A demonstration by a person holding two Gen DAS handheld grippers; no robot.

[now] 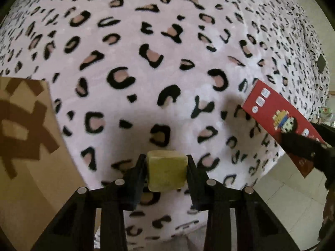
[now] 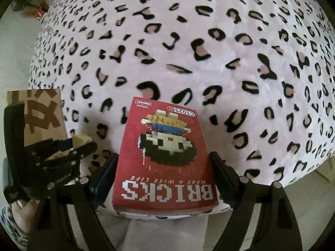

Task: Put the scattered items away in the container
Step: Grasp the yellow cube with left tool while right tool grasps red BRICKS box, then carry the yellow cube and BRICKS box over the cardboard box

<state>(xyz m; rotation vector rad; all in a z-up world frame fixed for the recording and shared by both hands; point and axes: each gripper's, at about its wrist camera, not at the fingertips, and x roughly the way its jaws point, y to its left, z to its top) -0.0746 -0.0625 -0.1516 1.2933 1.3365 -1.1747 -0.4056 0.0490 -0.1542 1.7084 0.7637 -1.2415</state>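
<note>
My left gripper is shut on a yellow-green block and holds it above the leopard-print blanket. It also shows in the right wrist view at the left, with the pale block between its fingers. My right gripper is shut on a red BRICKS box, held lengthwise between the fingers. That box shows in the left wrist view at the right, held up by the right gripper. The brown cardboard container stands at the left, close to my left gripper, and shows in the right wrist view.
The pink leopard-print blanket covers the whole bed surface. Its edge drops to pale floor tiles at the lower right. Some clutter lies on the floor at the far top left of the right wrist view.
</note>
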